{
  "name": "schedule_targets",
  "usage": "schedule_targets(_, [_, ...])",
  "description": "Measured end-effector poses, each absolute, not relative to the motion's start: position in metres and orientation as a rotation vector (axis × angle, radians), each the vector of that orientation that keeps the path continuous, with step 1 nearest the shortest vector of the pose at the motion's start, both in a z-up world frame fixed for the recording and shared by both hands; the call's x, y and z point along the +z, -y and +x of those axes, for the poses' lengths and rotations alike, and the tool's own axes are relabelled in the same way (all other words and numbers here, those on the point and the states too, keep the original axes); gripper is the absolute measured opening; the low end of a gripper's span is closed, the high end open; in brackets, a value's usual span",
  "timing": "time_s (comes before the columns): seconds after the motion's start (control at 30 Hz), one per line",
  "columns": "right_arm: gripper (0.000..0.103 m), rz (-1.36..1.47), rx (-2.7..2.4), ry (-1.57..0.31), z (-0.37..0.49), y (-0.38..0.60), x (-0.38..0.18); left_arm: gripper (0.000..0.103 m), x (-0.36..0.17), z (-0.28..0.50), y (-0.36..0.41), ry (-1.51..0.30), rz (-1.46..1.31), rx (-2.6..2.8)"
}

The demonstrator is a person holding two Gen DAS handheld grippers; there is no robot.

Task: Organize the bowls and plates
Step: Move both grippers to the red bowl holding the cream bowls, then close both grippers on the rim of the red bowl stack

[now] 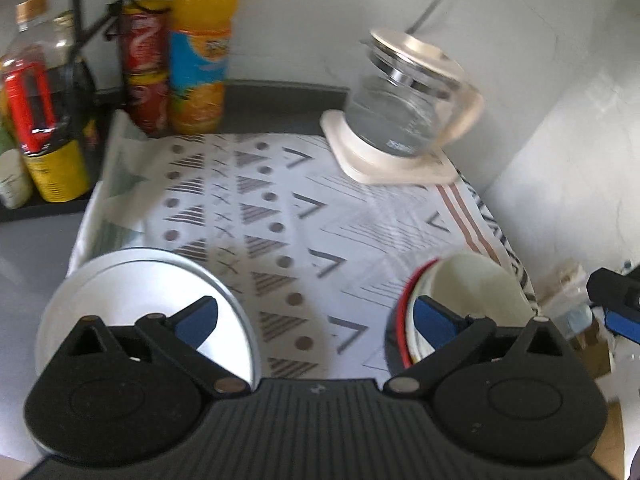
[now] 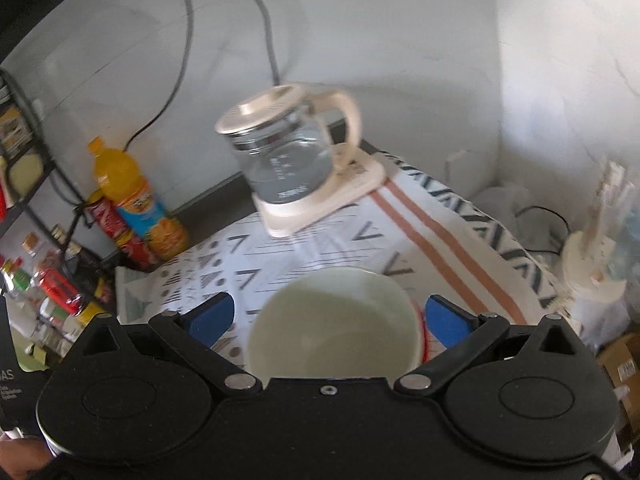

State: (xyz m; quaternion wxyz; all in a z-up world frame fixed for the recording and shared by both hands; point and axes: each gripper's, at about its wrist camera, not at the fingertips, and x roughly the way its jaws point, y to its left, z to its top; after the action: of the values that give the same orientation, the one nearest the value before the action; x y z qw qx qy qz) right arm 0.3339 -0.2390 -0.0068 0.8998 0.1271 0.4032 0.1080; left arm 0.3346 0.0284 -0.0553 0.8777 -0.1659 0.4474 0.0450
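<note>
The cream bowl (image 2: 332, 320) sits low and centre in the right wrist view, on the patterned cloth (image 2: 320, 248) that covers the desk; a red-edged rim (image 2: 420, 344) peeks from beneath it on the right, so it probably rests in a stack of other dishes, though how many I cannot tell. In the left wrist view the same bowl (image 1: 472, 292) lies at lower right and a white plate (image 1: 132, 288) at lower left, well apart on the cloth.

The step in hand looks like reaching for the bowl. The right hand-held gripper (image 2: 328, 316) is released, its blue fingers (image 2: 212, 314) spread to either side of the bowl without visibly touching it. The next move probably calls for lowering until one finger is inside the rim and one outside, then closing on the wall, since the bowl looks too broad to span.

The left hand-held gripper (image 1: 316, 316) is also released and empty, pointing at bare cloth between plate and bowl, one finger over the plate's edge.

Further back stand a glass kettle (image 2: 288, 160) on its base and, at the left, an orange juice bottle (image 2: 132, 204) with cans.
</note>
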Motion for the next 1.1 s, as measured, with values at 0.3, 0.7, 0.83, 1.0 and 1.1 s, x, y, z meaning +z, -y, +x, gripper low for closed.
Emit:
schedule_targets(0.3, [0.085, 0.349, 0.152, -0.888, 0.332, 0.27, -0.043, 0.102, -0.065, 0.359, 0.0, -0.99, -0.354, 0.012])
schedule_targets(0.7, [0.053, 0.517, 0.097, -1.057, 0.341, 0.28, -0.112, 0.091, -0.104, 0.388, 0.02, -1.066, -0.372, -0.095])
schedule_targets(0.83, [0.048, 0.565, 0.083, -1.096, 0.345, 0.276, -0.122, 0.071, -0.121, 0.395, 0.021, -1.098, -0.387, -0.123])
schedule_targets(1.0, [0.04, 0.523, 0.083, -1.141, 0.353, 0.261, -0.131, 0.055, -0.134, 0.398, 0.02, -1.136, -0.4, -0.121])
schedule_targets(1.1, [0.039, 0.494, 0.096, -1.179, 0.357, 0.253, -0.14, 0.05, -0.14, 0.4, 0.018, -1.142, -0.419, -0.125])
